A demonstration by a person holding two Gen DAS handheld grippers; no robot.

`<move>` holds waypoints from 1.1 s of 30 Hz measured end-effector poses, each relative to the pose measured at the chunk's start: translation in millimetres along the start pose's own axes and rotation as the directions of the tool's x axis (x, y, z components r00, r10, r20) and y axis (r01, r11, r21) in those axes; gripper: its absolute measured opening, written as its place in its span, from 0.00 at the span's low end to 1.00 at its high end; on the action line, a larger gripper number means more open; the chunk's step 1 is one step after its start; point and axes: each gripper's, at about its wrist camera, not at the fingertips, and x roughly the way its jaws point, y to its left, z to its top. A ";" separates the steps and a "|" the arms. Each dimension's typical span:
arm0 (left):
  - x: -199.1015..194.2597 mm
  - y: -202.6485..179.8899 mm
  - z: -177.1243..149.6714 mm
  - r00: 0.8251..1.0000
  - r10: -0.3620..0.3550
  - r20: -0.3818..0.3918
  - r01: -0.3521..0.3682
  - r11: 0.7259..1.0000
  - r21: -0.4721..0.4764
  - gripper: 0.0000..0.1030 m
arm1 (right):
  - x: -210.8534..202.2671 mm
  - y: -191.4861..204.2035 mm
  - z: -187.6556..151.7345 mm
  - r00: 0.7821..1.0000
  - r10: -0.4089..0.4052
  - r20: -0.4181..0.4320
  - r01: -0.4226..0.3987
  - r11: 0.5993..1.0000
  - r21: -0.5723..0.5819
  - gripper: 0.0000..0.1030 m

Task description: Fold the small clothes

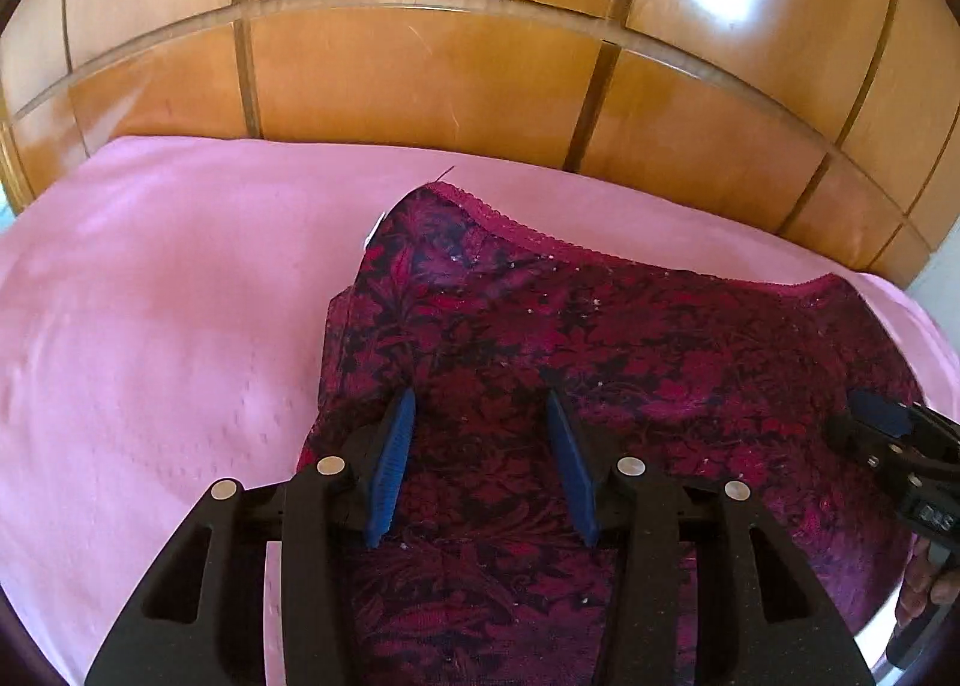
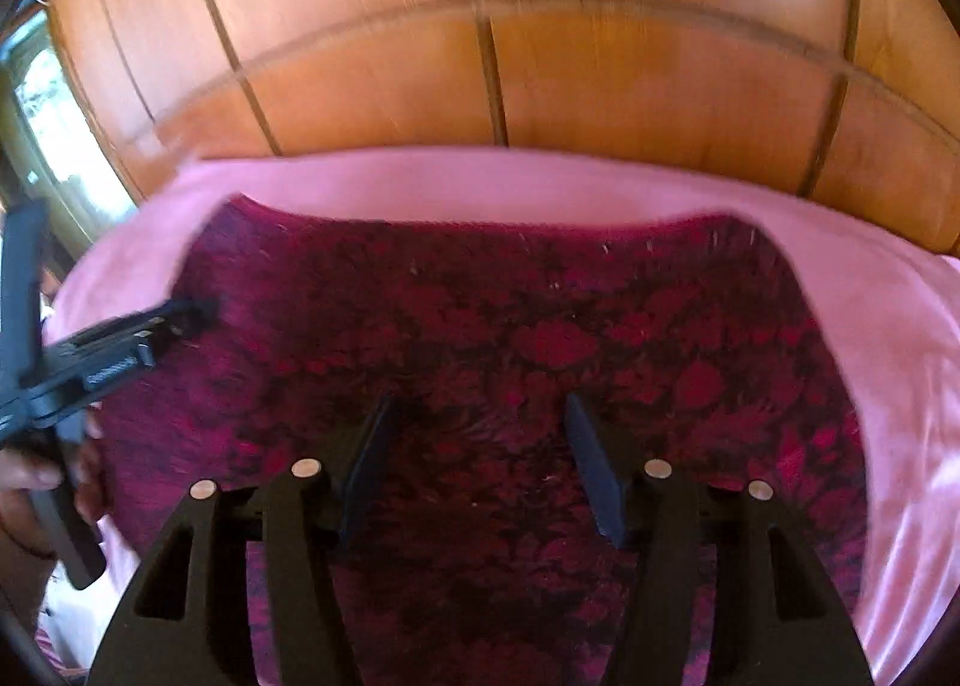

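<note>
The small garment (image 1: 600,362) was deep magenta and crimson with a dark, near-black leaf-and-flower print, edged by a plain magenta scalloped trim (image 1: 516,221). It lay on a plain pale pink cloth (image 1: 150,326) before glossy orange-brown wooden panels (image 1: 420,80). The left gripper (image 1: 480,404) was black with blue finger pads (image 1: 393,467).

Open pink sheet (image 1: 150,296) to the left of the garment (image 1: 600,356), blocked behind by the wooden headboard (image 1: 420,74), with the right gripper (image 1: 882,416) crowding the right side.
</note>
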 end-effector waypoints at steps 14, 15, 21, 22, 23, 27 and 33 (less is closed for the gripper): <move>-79.2 8.0 -44.1 0.992 0.049 0.119 -0.042 0.997 -0.063 0.59 | -80.5 -43.9 -38.0 0.990 -0.019 0.141 0.004 0.994 0.107 0.69; -83.1 8.2 -47.6 0.991 0.056 0.123 -0.049 0.997 -0.060 0.60 | -88.6 -49.3 -45.1 0.988 -0.034 0.150 0.016 0.993 0.118 0.69; -95.6 11.4 -67.0 0.990 0.070 0.125 -0.063 0.996 -0.061 0.60 | -122.2 -92.3 -88.3 0.985 -0.095 0.145 0.059 0.971 0.233 0.70; -96.6 12.2 -69.7 0.990 0.074 0.124 -0.066 0.996 -0.061 0.60 | -124.2 -99.6 -97.1 0.986 -0.092 0.136 0.054 0.964 0.261 0.70; -96.7 13.3 -72.0 0.990 0.076 0.121 -0.068 0.996 -0.064 0.60 | -123.1 -102.5 -101.3 0.988 -0.088 0.130 0.049 0.960 0.276 0.70; -98.5 19.2 -83.3 0.990 0.089 0.108 -0.081 0.994 -0.077 0.60 | -118.6 -107.3 -119.6 0.992 -0.046 0.117 0.003 0.940 0.340 0.69; -99.5 32.6 -93.6 0.991 0.101 0.087 -0.092 0.991 -0.101 0.60 | -109.5 -102.4 -121.6 0.994 0.001 0.113 -0.041 0.936 0.349 0.63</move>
